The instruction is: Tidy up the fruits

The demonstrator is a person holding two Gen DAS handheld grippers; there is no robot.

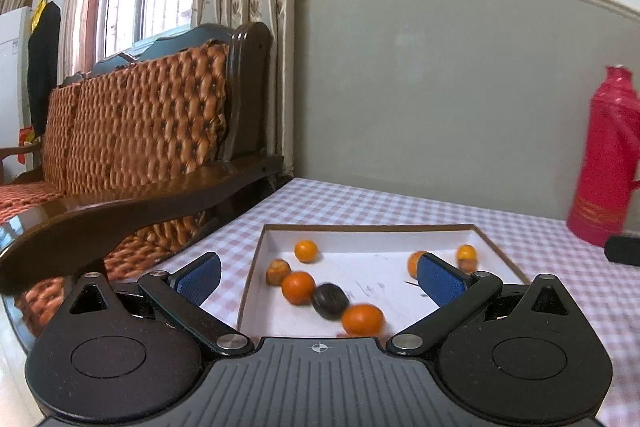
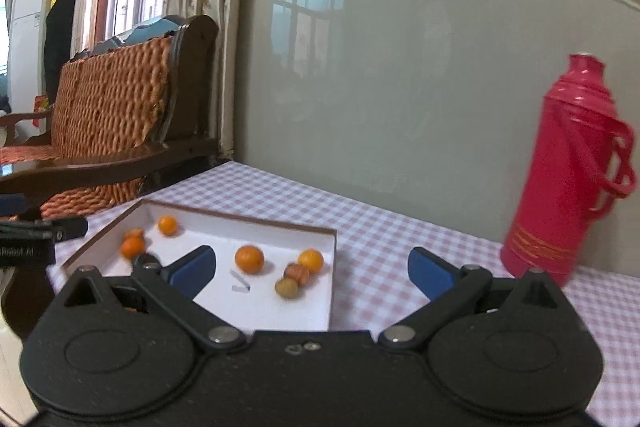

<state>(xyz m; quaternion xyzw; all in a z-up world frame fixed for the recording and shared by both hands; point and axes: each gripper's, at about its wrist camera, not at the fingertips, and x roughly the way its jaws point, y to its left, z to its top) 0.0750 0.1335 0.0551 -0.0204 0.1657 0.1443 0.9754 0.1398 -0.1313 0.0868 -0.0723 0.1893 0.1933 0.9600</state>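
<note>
Left gripper (image 1: pixel 320 277) is hovering low at the near edge of the shallow white box (image 1: pixel 496 247), jaws spread wide, nothing between them. Right gripper (image 2: pixel 312 269) is hanging over the box's right corner, jaws likewise released and empty. Inside the box, small oranges are lying scattered: one nearest (image 1: pixel 362 319), a dark round fruit (image 1: pixel 330 300) touching it, another orange (image 1: pixel 298 287) just beyond, more toward the far wall. A greenish fruit (image 2: pixel 287 287) is sitting near the right wall. The box is resting on the pink-checked bench (image 2: pixel 400 235). A red thermos (image 2: pixel 568 171) is standing upright, well right. A wooden sofa (image 1: pixel 140 131) is sitting beyond the bench's left edge.
</note>
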